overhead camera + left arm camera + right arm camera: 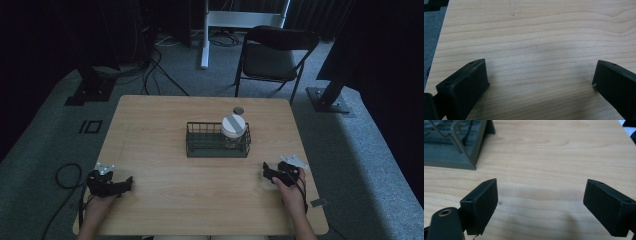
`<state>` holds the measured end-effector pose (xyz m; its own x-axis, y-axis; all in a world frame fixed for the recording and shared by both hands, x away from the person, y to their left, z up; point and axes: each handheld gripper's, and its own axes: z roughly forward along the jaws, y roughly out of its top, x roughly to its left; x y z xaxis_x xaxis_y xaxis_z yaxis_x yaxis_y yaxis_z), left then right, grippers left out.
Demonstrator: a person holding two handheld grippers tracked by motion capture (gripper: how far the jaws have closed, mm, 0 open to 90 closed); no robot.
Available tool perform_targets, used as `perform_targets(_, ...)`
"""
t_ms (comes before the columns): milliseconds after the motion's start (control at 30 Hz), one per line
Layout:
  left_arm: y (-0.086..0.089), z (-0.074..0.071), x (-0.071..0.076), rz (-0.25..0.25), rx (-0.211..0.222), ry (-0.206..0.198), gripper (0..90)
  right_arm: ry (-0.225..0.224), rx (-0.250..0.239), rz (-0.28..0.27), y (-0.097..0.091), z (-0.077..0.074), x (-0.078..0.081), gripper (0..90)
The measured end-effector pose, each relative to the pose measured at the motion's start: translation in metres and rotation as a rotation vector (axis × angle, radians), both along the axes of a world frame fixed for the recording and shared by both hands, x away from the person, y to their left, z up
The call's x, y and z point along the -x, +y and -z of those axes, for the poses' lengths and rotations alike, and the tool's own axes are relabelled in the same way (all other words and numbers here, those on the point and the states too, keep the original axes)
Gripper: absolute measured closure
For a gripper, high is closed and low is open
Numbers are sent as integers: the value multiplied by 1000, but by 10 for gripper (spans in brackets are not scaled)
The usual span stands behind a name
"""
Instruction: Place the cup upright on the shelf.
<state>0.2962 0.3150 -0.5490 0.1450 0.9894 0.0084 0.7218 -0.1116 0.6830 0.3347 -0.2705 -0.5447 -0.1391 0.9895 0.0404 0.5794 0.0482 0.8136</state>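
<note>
Both tongs, left (125, 183) & right (265, 172), agape, empty. Jar (233, 131) mid-frame in basket (217, 150): prob glass, slippery, fragile; grab below lid.

Pale wood-grain table (544, 37), smooth and matt; dark wire basket (218, 140) looks metal; matt black jaws, the clear jar (233, 131) glossy

both grippers black: left gripper (131, 182), right gripper (264, 171). grey three-cornered plate (294, 160) on top of each. black cables trail off. blocky jaws, small screw holes.
</note>
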Motion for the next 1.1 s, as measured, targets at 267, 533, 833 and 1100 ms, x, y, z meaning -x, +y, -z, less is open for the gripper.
perform_targets(267, 0, 0, 0, 0, 0, 0, 2, 31, 10, 30, -8, 2, 3, 124)
perform_targets(533, 0, 0, 0, 1, 0, 0, 2, 81, 27, 65, -19, 5, 6, 124)
perform_targets(833, 0, 0, 0, 0, 1, -2, 2, 139, 47, 30, -30, 7, 8, 115)
perform_targets(1100, 0, 0, 0, 0, 0, -1, 2, 139, 52, -48, -35, 7, 12, 116)
